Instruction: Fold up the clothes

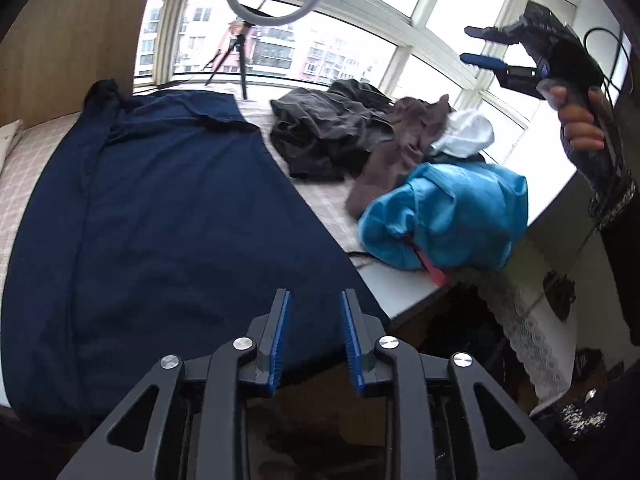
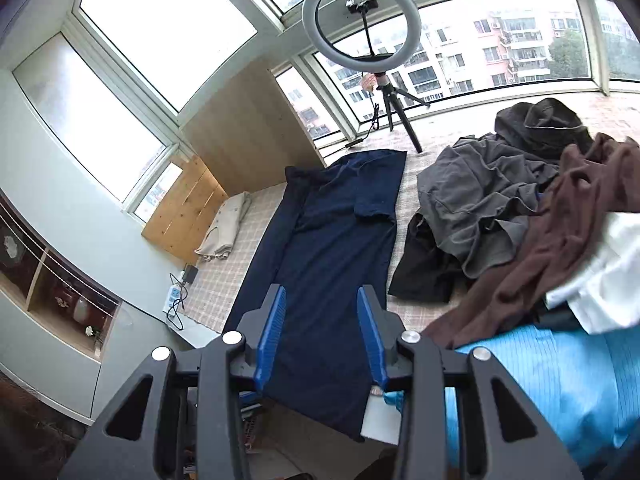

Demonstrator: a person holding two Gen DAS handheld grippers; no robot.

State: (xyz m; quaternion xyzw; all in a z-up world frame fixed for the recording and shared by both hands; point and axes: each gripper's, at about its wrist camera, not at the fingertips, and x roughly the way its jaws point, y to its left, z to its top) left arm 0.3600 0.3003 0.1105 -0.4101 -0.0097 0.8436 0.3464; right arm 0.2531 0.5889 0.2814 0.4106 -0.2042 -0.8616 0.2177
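Note:
A navy garment (image 1: 160,220) (image 2: 332,232) lies flat on the checked bed cover (image 2: 224,280), folded into a long strip that runs toward the window. My left gripper (image 1: 315,300) hovers over its near edge, open, nothing between the blue pads. My right gripper (image 2: 322,296) is open too and empty, raised above the strip's near end. In the left wrist view the right gripper (image 1: 466,44) is high at the right, held by a hand (image 1: 580,128). Right of the strip is a pile: grey (image 2: 480,200), brown (image 2: 568,232), white (image 2: 608,272) and bright blue (image 2: 560,380) clothes.
A ring light on a tripod (image 2: 390,96) (image 1: 240,48) stands at the far end by the window. A wooden board (image 2: 188,208), a folded beige cloth (image 2: 224,228) and a power strip (image 2: 174,300) sit at the left. The white platform edge (image 1: 400,292) drops off at the near right.

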